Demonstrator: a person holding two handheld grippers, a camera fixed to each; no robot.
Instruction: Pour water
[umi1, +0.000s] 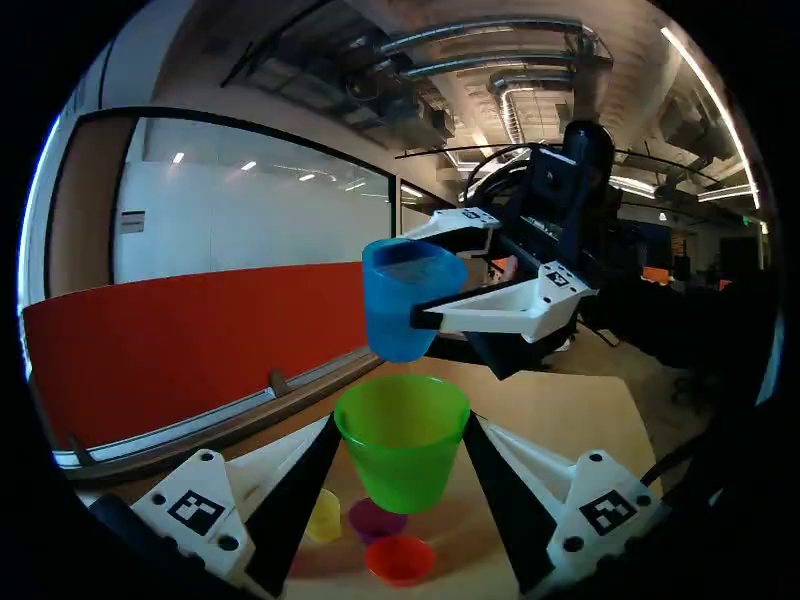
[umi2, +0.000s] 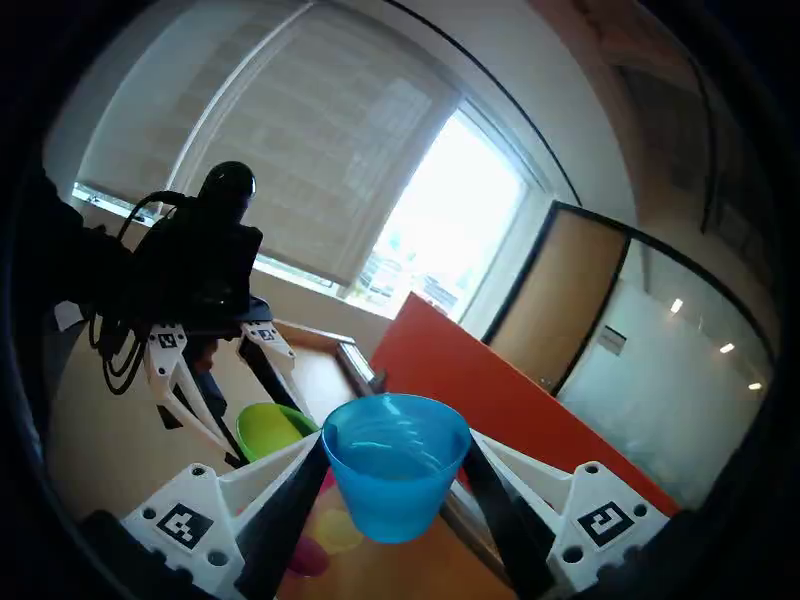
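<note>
Blue cup (umi2: 397, 480) — light, thin plastic, likely slick and sloshing with water — sits low centre, pinched mid-wall by the right gripper (umi2: 396, 440), while the left gripper (umi1: 401, 420) clamps the green cup (umi1: 403, 460) below it.

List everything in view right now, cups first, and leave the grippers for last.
green cup: one, green, held over the table.
blue cup: one, blue, held higher, just above the green cup; seems to hold water.
small cups: three, yellow, purple and red, clustered on the table below the green cup.
table: one, light wood.
wall panel: one, red, along the table's edge.
window: one, bright, with a pale blind.
left gripper: one, white and black, shut on the green cup.
right gripper: one, white and black, shut on the blue cup.
</note>
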